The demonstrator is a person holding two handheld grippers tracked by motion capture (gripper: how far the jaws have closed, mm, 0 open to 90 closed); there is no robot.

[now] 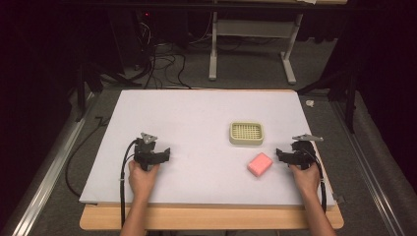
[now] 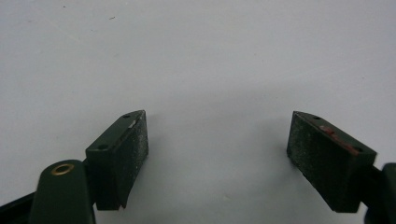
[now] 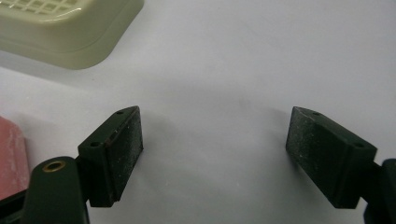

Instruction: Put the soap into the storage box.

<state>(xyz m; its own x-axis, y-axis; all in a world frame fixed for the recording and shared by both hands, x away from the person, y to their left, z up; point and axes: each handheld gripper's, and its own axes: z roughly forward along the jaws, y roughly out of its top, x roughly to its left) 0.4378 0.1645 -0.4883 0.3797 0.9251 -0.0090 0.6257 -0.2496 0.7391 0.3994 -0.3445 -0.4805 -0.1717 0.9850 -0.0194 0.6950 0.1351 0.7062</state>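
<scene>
A pink soap bar (image 1: 260, 164) lies on the white table top (image 1: 187, 123), right of centre and near the front. Behind it sits a cream soap dish (image 1: 246, 133) with a grid insert. My right gripper (image 1: 295, 147) is held just right of the soap, apart from it. In the right gripper view that gripper (image 3: 215, 149) is open over bare table, with the soap's edge (image 3: 10, 158) at far left and the dish (image 3: 70, 32) at top left. My left gripper (image 1: 150, 146) rests at the front left. Its jaws (image 2: 217, 149) stand open, empty.
A wooden board edge (image 1: 206, 219) runs under the table's front. Beyond the table are floor cables (image 1: 162, 64) and a grey desk frame (image 1: 251, 34). Metal rails (image 1: 364, 162) flank both sides. A cable (image 1: 123, 182) trails from the left gripper.
</scene>
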